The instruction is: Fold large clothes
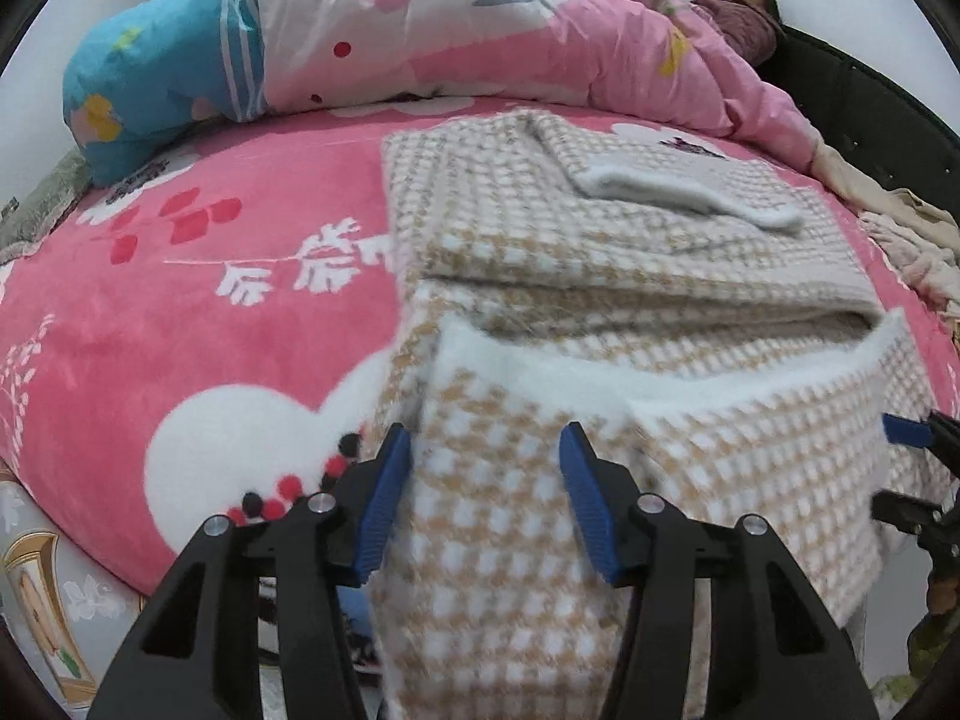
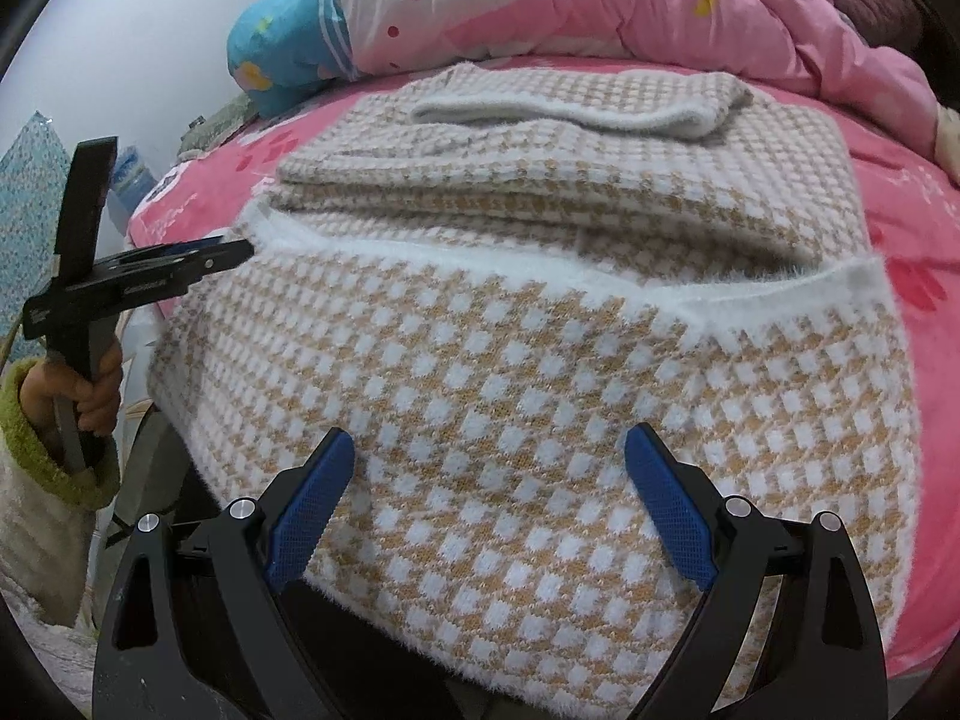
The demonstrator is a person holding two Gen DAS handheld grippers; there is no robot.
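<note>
A tan-and-white checked knit garment [image 1: 600,276] [image 2: 540,330] with fluffy white trim lies part-folded on the pink bed, its lower part hanging over the near edge. A sleeve [image 2: 570,108] lies folded across its far end. My left gripper [image 1: 486,498] is open at the garment's near left corner; the cloth runs between its blue pads [image 1: 384,498] without being pinched. In the right wrist view it [image 2: 228,252] shows side-on at that corner. My right gripper [image 2: 489,504] stands wide open over the hanging hem, gripping nothing. Its blue tip [image 1: 912,429] shows at the right edge of the left wrist view.
A pink and blue quilt [image 1: 480,30] is bunched along the far side of the bed. A person [image 1: 750,18] lies at the back right. Pale clothes [image 1: 912,240] are heaped at the right edge. The pink floral sheet [image 1: 210,300] spreads to the garment's left. A hand in a green cuff [image 2: 90,390] holds the left gripper.
</note>
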